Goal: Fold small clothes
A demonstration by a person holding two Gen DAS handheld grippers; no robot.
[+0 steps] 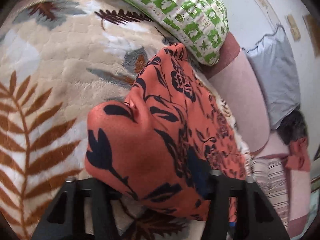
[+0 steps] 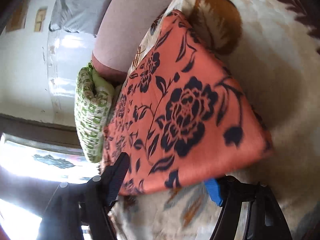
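Left tongs (image 1: 158, 182) clamp the orange floral cloth (image 1: 160, 132), right tongs (image 2: 166, 182) gape at its lower-frame edge (image 2: 180, 188); plush blanket (image 1: 60, 60) may drag the fold askew.

Leaf-print blanket (image 1: 60, 64) carries orange floral cloth (image 2: 186, 108), green pillow (image 1: 186, 14).

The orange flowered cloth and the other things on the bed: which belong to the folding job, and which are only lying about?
Belong to the job:
- orange flowered cloth, lying partly folded on the blanket
- left hand-held gripper, with the cloth draped over it
- right hand-held gripper, open at the cloth's near edge

Only lying about:
- leaf-patterned blanket
- green and white pillow
- pink cushion
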